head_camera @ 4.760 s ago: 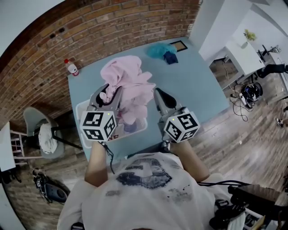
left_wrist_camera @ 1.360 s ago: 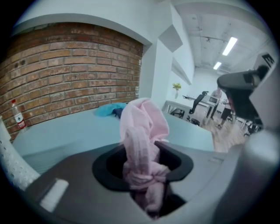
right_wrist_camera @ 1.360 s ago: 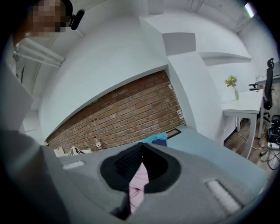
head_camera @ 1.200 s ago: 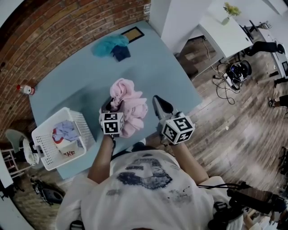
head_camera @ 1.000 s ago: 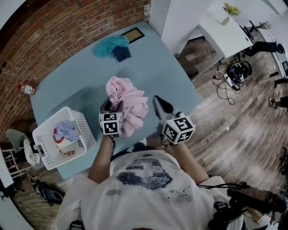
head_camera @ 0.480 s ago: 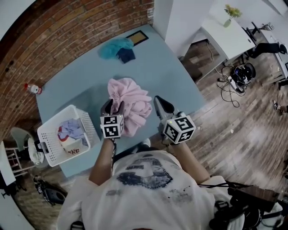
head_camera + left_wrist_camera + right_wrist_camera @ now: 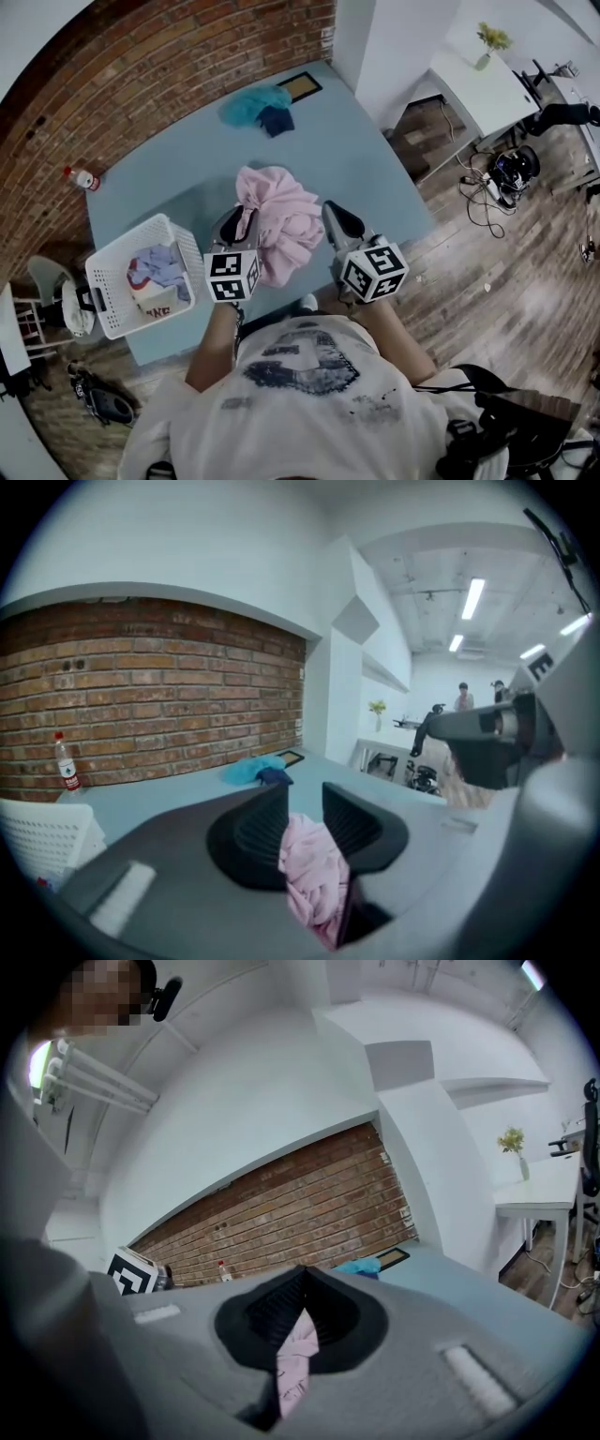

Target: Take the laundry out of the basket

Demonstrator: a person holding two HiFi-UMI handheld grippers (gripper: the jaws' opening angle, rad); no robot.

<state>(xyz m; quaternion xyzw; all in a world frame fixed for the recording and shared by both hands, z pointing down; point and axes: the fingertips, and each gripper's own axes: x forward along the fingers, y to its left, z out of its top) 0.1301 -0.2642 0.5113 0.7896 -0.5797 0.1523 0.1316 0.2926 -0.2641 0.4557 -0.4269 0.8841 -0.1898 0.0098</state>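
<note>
Head view: two grippers, one pink garment, one basket, two loose cloths, one picture frame, one bottle. I see the left gripper (image 7: pixel 240 220) and the right gripper (image 7: pixel 335 214) side by side over the near edge of the blue table (image 7: pixel 375 178); the pink garment (image 7: pixel 281 220) hangs bunched between them, outside the basket and to its right. The white basket (image 7: pixel 105 300) sits at the table's near left corner; in it I count two pieces, a pale blue cloth (image 7: pixel 164 267) and a white cloth with red print (image 7: pixel 155 298). A teal cloth (image 7: pixel 253 105) and a dark blue cloth (image 7: pixel 277 120) touch at the far edge; the picture frame (image 7: pixel 305 87) lies just beside them; the bottle (image 7: pixel 82 178) stands at the far left corner.

Left gripper view: one pair of jaws, closing on a fold of the pink garment (image 7: pixel 314 874), which fills the gap and touches both pads; beyond, basket (image 7: pixel 42 832), bottle (image 7: pixel 66 766), teal cloth (image 7: pixel 248 769).

Right gripper view: one pair of jaws, pressed together, pinching a strip of the pink garment (image 7: pixel 295 1358) that hangs below them; beyond, bottle (image 7: pixel 223 1272), teal cloth (image 7: pixel 361 1266), picture frame (image 7: pixel 394 1258).
</note>
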